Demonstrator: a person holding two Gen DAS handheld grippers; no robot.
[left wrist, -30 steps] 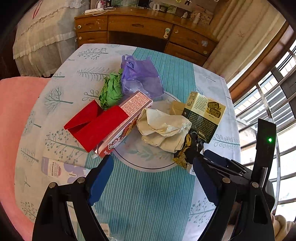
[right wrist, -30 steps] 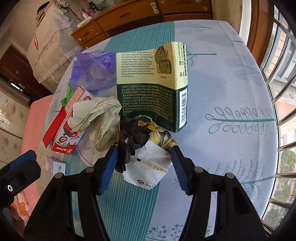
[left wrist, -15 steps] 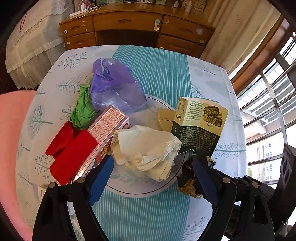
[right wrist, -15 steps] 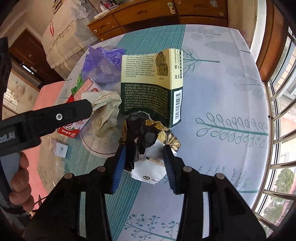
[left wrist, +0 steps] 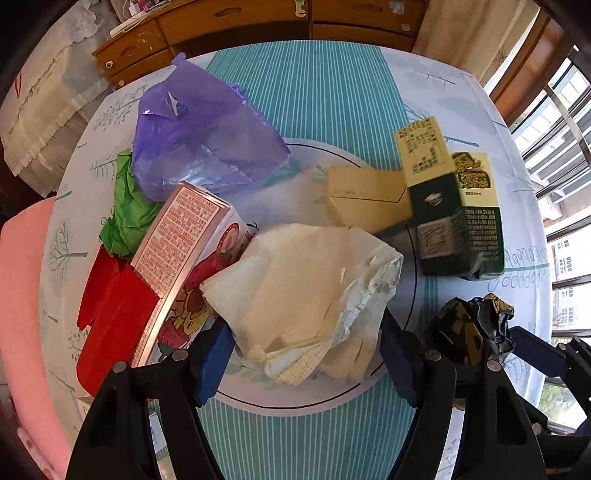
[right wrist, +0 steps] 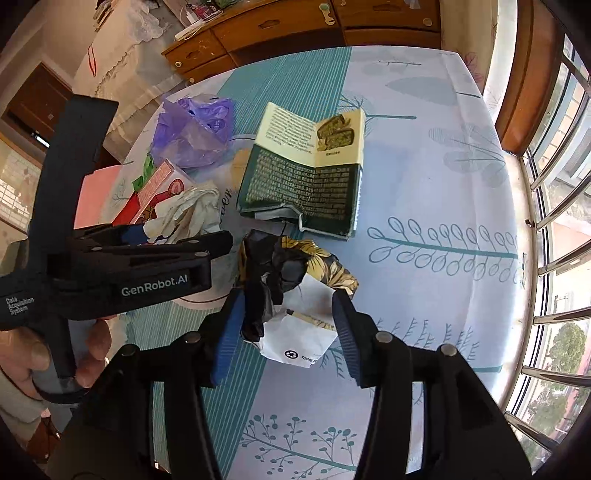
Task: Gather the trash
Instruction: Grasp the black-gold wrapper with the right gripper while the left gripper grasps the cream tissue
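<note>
A crumpled cream paper bag [left wrist: 306,288] lies on the table's round print. My left gripper [left wrist: 306,354] points down over its near end. The bag sits between the closing jaws, and I see no firm pinch on it. A black-and-gold wrapper wadded with white paper [right wrist: 291,273] lies near the right edge. My right gripper [right wrist: 286,328] straddles it with its jaws opening, the pads just at its sides. In the left wrist view the same wrapper [left wrist: 469,328] shows at lower right.
A green-and-cream box [right wrist: 310,184] lies dented beyond the wrapper. A purple plastic bag [left wrist: 199,140], a green paper wad [left wrist: 125,218], a red strawberry carton [left wrist: 177,251] and a beige card piece [left wrist: 365,199] crowd the left and middle. A hand [right wrist: 22,354] holds the left gripper. A wooden dresser [left wrist: 258,22] stands behind.
My left gripper came forward and down onto the cream bag and its jaws narrowed. My right gripper squeezed the wrapper, then widened again. The green-and-cream box now lies dented.
</note>
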